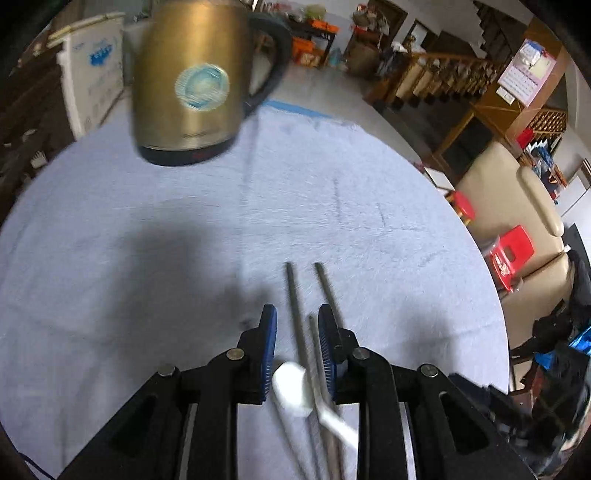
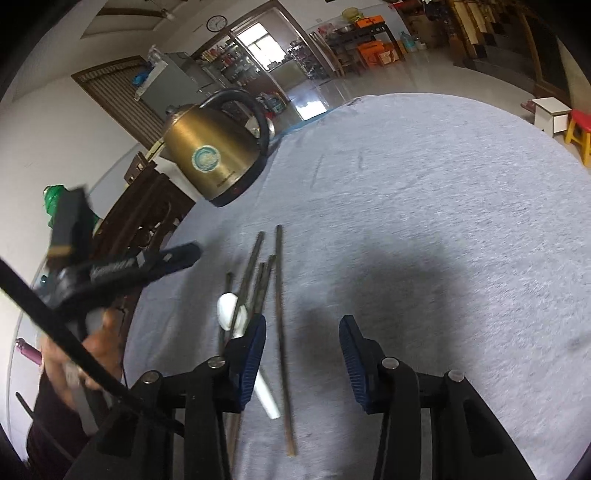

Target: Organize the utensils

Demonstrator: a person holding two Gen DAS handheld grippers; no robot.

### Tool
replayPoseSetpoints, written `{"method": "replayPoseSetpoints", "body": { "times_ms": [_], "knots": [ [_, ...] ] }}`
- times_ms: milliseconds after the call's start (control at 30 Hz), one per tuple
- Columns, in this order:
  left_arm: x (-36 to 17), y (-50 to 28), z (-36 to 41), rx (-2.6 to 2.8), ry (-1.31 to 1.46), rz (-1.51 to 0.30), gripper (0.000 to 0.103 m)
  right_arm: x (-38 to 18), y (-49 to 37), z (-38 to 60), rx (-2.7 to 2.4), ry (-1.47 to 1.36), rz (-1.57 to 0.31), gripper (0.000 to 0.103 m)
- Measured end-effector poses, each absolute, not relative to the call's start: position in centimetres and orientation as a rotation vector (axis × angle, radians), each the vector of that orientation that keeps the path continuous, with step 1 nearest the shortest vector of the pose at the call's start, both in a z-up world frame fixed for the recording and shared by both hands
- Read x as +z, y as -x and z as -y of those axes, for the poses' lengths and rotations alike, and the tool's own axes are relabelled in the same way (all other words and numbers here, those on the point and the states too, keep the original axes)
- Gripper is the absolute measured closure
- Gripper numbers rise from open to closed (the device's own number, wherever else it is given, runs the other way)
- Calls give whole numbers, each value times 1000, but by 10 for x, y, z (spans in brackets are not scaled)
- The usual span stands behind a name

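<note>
Chopsticks [image 1: 295, 314], white spoon [image 1: 291, 387] — between gripper [image 1: 297, 317] fingers

Work surface: a round table [image 2: 424, 206] covered by a grey cloth, ahead of and beneath both grippers. Ahead-left of the grippers stands a brass-coloured kettle [image 2: 216, 155] on a dark base. Beyond the table edge lies a glossy pale floor [image 2: 388, 79] reflecting daylight from a window [image 2: 260, 44]. A wall clock [image 2: 216, 23] hangs above the doorway. To the right of the left gripper: a beige sofa [image 1: 517, 192], a red stool [image 1: 511, 254], a wooden staircase [image 1: 443, 74] and a wall calendar [image 1: 526, 70].
</note>
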State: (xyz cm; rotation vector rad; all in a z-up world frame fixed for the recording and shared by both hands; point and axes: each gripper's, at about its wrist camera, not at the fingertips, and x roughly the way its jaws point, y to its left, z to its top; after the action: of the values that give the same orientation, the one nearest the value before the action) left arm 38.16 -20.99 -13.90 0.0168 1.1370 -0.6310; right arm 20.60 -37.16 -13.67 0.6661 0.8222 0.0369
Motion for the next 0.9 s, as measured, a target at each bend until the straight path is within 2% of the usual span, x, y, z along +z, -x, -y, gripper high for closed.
{"method": "replayPoseSetpoints", "body": {
  "times_ms": [300, 400, 467, 567, 667, 900],
  "knots": [
    [-169, -408, 243, -601, -43, -1224, 80, -142, -213, 396, 26, -678, -819, 58],
    [-179, -411, 248, -602, -59, -1261, 85, -140, -218, 394, 30, -673, -820, 58],
    [-182, -414, 250, -590, -70, -1254, 93, -140, -221, 393, 34, -666, -824, 58],
    [-182, -420, 246, -594, -51, -1280, 96, -138, -230, 389, 34, -650, -836, 59],
    [-179, -424, 240, -579, -83, -1291, 96, -135, -247, 384, 27, -625, -880, 66],
    [-131, -422, 193, -612, -1, -1258, 96, -117, -329, 356, 71, -488, -1080, 66]
  ]
}}
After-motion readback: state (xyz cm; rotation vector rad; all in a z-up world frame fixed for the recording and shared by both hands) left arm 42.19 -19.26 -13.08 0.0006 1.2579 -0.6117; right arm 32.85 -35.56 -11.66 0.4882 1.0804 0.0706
